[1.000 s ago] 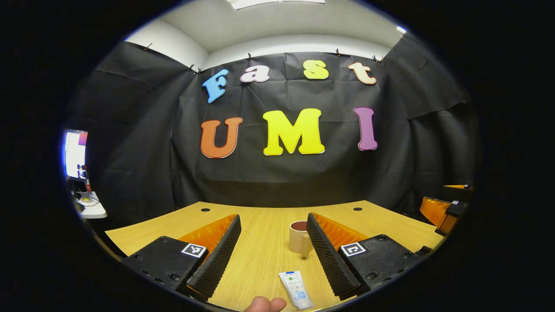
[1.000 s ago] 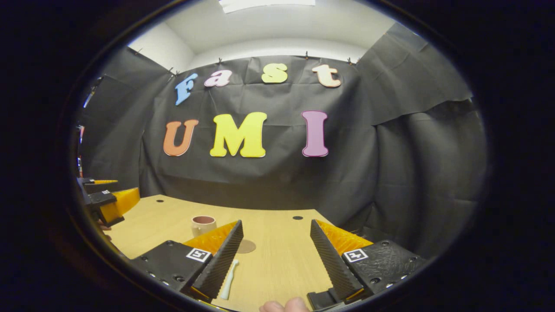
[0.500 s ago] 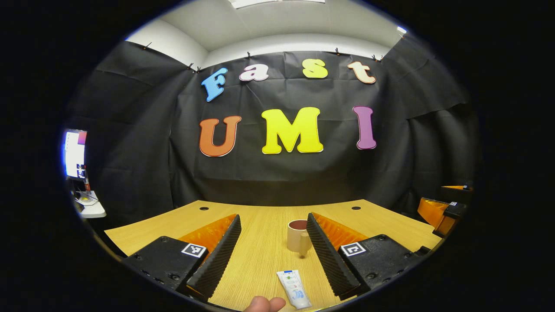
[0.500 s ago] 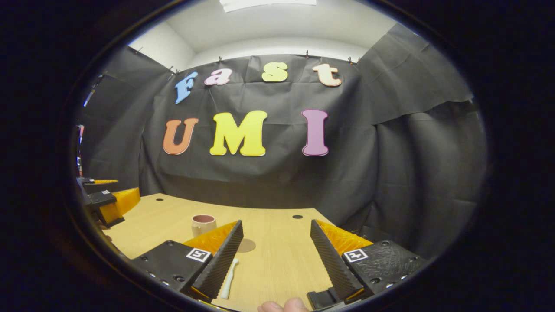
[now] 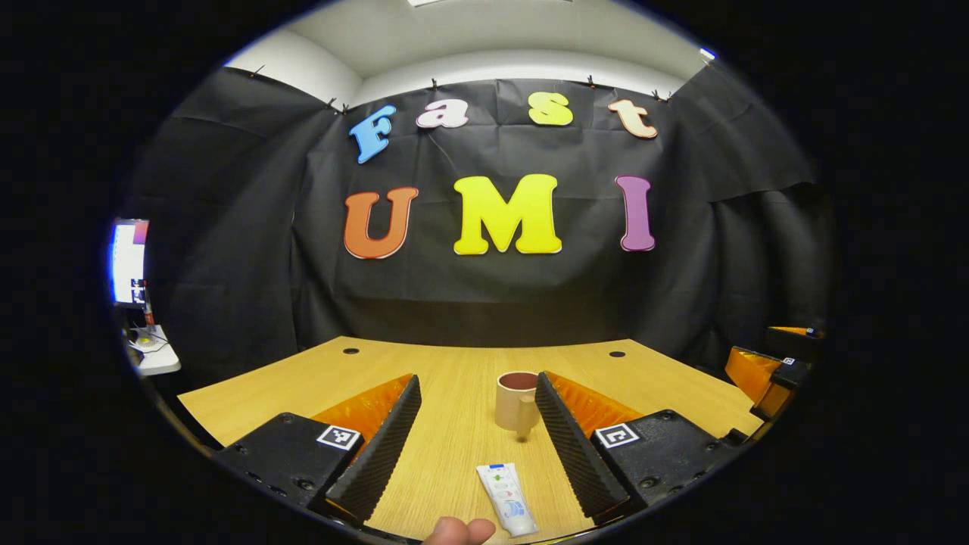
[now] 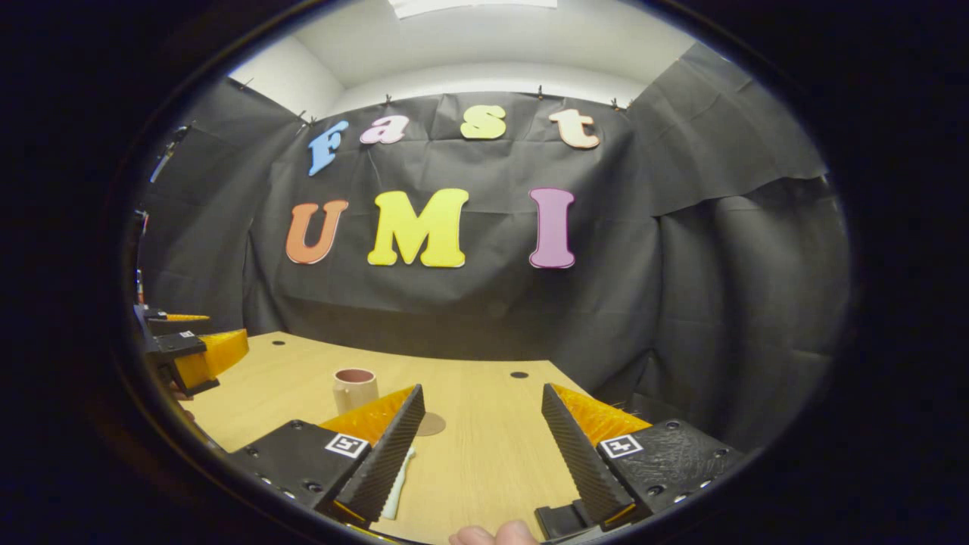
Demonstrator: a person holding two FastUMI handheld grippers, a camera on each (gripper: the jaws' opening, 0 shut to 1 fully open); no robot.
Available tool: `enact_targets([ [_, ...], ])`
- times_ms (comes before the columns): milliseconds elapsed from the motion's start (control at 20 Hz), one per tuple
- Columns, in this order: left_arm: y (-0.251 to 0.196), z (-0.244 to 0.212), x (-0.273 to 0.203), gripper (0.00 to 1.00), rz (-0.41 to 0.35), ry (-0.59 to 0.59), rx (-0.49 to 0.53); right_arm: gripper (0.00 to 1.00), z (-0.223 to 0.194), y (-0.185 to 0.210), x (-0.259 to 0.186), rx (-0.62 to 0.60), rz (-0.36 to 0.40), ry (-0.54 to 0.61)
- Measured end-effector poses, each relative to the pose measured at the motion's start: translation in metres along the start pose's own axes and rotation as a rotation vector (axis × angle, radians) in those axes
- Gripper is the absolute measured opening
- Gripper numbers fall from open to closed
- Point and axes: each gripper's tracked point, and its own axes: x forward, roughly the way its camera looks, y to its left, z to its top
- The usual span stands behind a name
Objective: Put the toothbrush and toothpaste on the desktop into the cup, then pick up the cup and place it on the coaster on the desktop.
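Nearest in the left gripper view, a fingertip (image 5: 458, 531) of the holding hand shows at the bottom edge, and just beside it the toothpaste (image 5: 506, 499) lies flat on the desktop (image 5: 454, 424), cap end pointing away, low between the left gripper's (image 5: 478, 405) two fingers. Those fingers stand wide apart and hold nothing. Straight ahead of the tube, close against the inner face of the right-hand finger, the cup (image 5: 516, 400) stands upright with its handle turned toward the camera; nothing shows above its rim.

In the right gripper view, the right gripper (image 6: 482, 412) is likewise spread wide and empty. The toothbrush (image 6: 397, 480) lies on the desktop right by its left-hand finger, partly hidden behind it. A little farther on, ahead of that same finger's tip, the round coaster (image 6: 431, 423) lies bare, and beyond it to the left stands the cup (image 6: 354, 388), apart from the coaster. The other gripper (image 6: 189, 350) shows far off at the left edge.

With both items on the wood and the cup off the coaster, the loading step looks to be in hand. The left gripper seems lined up for the toothpaste: my judgement is that it needs to tip down, straddle the tube across its narrow width and close. The tube is flat and soft, so the fingers must reach the desktop surface to catch it.
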Motion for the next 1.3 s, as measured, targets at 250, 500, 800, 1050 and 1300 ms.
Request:
enact_targets([
  [250,-0.006,-0.051,-0.004,0.96,-0.022,0.194,-0.031,0.95,-0.029,-0.003,0.0,0.0,-0.004,0.066],
  [500,-0.01,-0.102,-0.008,0.97,-0.039,0.4,-0.029,0.96,-0.041,0.003,0.001,0.009,0.02,0.103],
  [800,-0.021,-0.13,-0.009,0.98,-0.058,0.529,-0.033,0.95,-0.053,0.006,-0.001,0.001,0.031,0.122],
  [1050,-0.021,-0.161,-0.01,0.98,-0.049,0.646,-0.055,0.95,-0.065,0.006,-0.002,-0.004,0.032,0.138],
  [1300,-0.017,-0.179,-0.011,0.95,-0.021,0.726,-0.075,0.95,-0.078,0.007,0.001,-0.002,0.031,0.171],
])
